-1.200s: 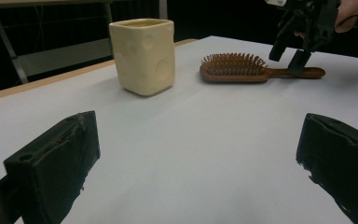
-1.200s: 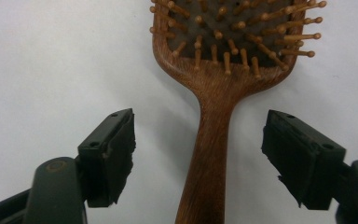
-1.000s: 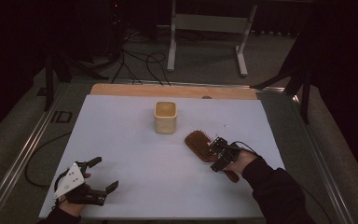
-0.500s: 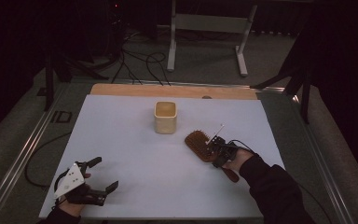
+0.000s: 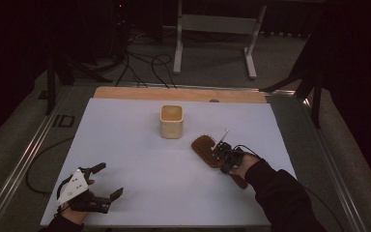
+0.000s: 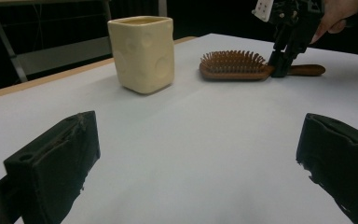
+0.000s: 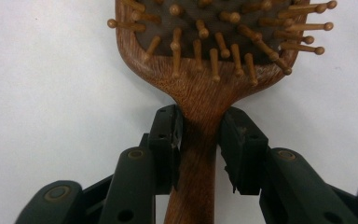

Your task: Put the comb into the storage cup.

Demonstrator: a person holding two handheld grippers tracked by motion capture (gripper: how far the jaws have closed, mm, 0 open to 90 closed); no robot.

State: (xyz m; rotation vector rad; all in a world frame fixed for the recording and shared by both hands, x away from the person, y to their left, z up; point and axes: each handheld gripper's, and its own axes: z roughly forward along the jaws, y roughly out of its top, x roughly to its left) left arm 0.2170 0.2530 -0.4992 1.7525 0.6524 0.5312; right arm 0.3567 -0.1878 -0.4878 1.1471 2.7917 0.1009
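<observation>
A brown wooden hairbrush lies bristles-up on the white table, right of centre, its handle pointing toward the person. My right gripper comes down on the brush's neck. In the right gripper view both jaws press the handle just below the bristled head, so this gripper is shut on it. A cream square cup stands upright mid-table, left of the brush. My left gripper rests near the front left edge, open with nothing between its jaws; its own view shows the cup and the hairbrush ahead.
The white sheet covers the table, with a wooden strip along the far edge. Metal rails run down both sides. On the floor beyond are cables and a metal stand.
My right gripper has edged slightly up the brush handle toward the head and settled on the neck. The left gripper, cup and brush have stayed put.
</observation>
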